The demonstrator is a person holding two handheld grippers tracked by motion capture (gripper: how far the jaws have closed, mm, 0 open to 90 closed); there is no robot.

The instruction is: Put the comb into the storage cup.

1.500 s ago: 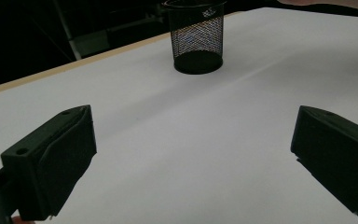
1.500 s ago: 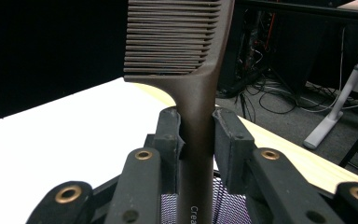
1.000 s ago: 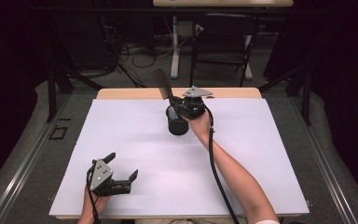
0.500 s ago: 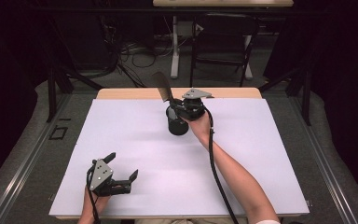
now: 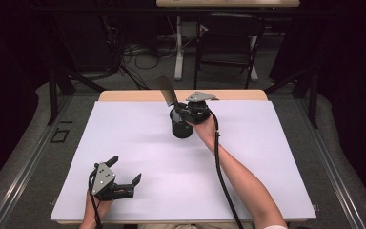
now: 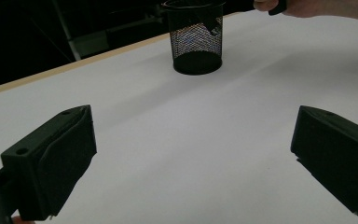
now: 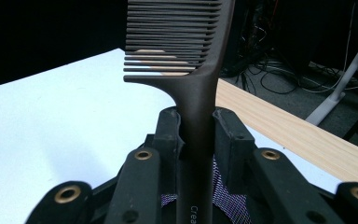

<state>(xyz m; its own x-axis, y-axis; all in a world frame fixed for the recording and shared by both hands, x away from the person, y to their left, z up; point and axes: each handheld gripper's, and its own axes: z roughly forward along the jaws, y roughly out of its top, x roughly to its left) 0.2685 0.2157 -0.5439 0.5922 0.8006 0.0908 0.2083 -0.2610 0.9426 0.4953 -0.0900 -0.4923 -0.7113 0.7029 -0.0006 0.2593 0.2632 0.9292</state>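
Note:
A black mesh cup (image 5: 181, 128) stands upright on the white table sheet (image 5: 138, 143), toward the far middle. Right above its rim my right gripper (image 5: 183, 110) is shut on the handle of a dark comb (image 5: 167, 90). The comb's teeth (image 7: 177, 37) rise above the pads, while the handle (image 7: 193, 200) runs down toward the cup's mesh (image 7: 226, 198). Near the front left my left gripper (image 5: 125, 169) rests low over the sheet, jaws wide open and nothing between them. From there the cup (image 6: 198, 44) stands well ahead of the left gripper (image 6: 193, 158).
The wooden table edge (image 5: 238, 95) runs along the far side behind the cup. Beyond it are chair legs and cables (image 5: 138, 52) on a dark floor. A cable (image 5: 221, 176) trails along the right forearm.

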